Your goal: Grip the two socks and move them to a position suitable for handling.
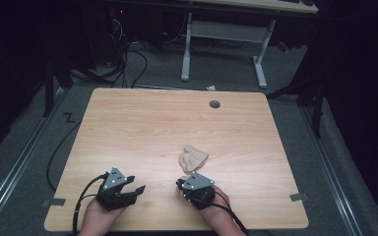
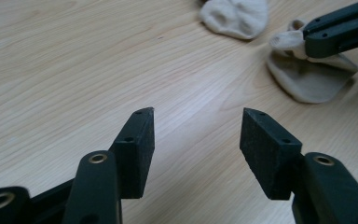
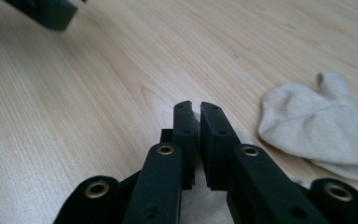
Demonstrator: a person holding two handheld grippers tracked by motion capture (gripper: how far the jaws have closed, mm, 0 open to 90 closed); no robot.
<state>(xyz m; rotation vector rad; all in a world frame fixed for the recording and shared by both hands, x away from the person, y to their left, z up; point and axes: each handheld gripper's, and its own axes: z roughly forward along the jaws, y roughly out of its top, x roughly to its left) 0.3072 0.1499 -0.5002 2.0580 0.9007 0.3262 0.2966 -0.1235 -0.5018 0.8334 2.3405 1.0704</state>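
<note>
Two pale beige socks are on the wooden table (image 1: 142,123). One sock (image 1: 193,158) (image 2: 235,16) (image 3: 317,130) lies crumpled and free near the table's middle. My right gripper (image 1: 181,187) (image 2: 307,39) (image 3: 196,107) is shut on an edge of the other sock (image 2: 307,79) (image 3: 200,200), which sags onto the wood under its jaws. My left gripper (image 1: 135,184) (image 2: 196,121) hovers low near the front edge, left of the right one. It is open, nothing but bare wood shows between its pads, and it points toward both socks.
A grey cable hole (image 1: 214,104) sits near the table's far edge. Grey tape tabs (image 1: 299,197) mark the front corners. A white desk frame (image 1: 187,49) and loose cables (image 1: 128,64) are on the floor behind the table.
</note>
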